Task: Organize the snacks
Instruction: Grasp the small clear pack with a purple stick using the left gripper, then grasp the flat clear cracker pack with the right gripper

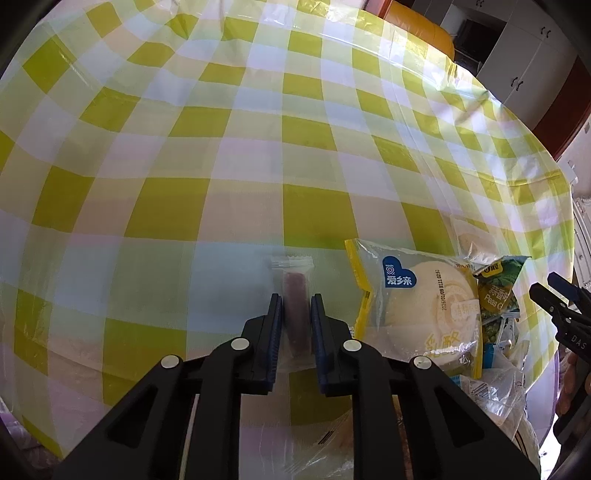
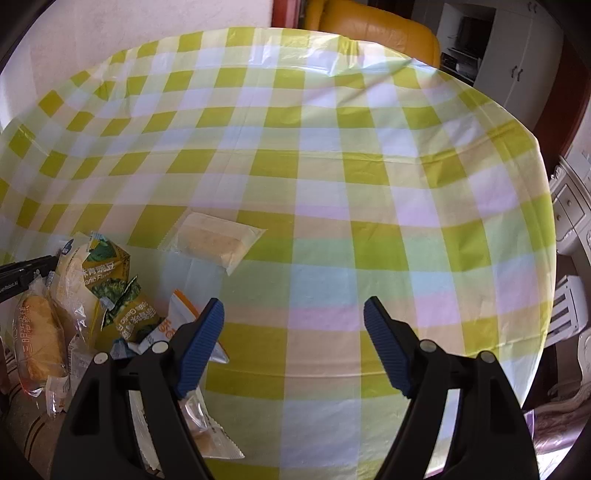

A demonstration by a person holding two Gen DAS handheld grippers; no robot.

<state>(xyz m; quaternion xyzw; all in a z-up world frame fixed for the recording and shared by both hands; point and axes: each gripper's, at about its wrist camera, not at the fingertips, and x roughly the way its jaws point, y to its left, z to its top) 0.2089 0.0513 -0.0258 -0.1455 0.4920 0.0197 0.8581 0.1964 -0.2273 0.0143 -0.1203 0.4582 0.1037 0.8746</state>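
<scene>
In the left wrist view my left gripper (image 1: 296, 301) is shut on a small clear packet holding a dark reddish bar (image 1: 295, 295), over the checked cloth. To its right lie a round cake in a clear and yellow bag (image 1: 417, 295) and green pea packets (image 1: 496, 291). My right gripper shows at the right edge (image 1: 550, 284). In the right wrist view my right gripper (image 2: 294, 310) is open and empty above the cloth. A pale yellow cake packet (image 2: 218, 240) lies ahead on the left. A heap of snacks (image 2: 92, 295) sits at the left, with an orange and white packet (image 2: 177, 314) by my left finger.
The table wears a yellow-green checked plastic cloth (image 2: 332, 166). An orange chair (image 2: 373, 29) stands behind the far edge. White cabinets (image 2: 517, 66) and a white chair (image 2: 565, 310) stand to the right. My left gripper's tip shows at the left edge (image 2: 26, 269).
</scene>
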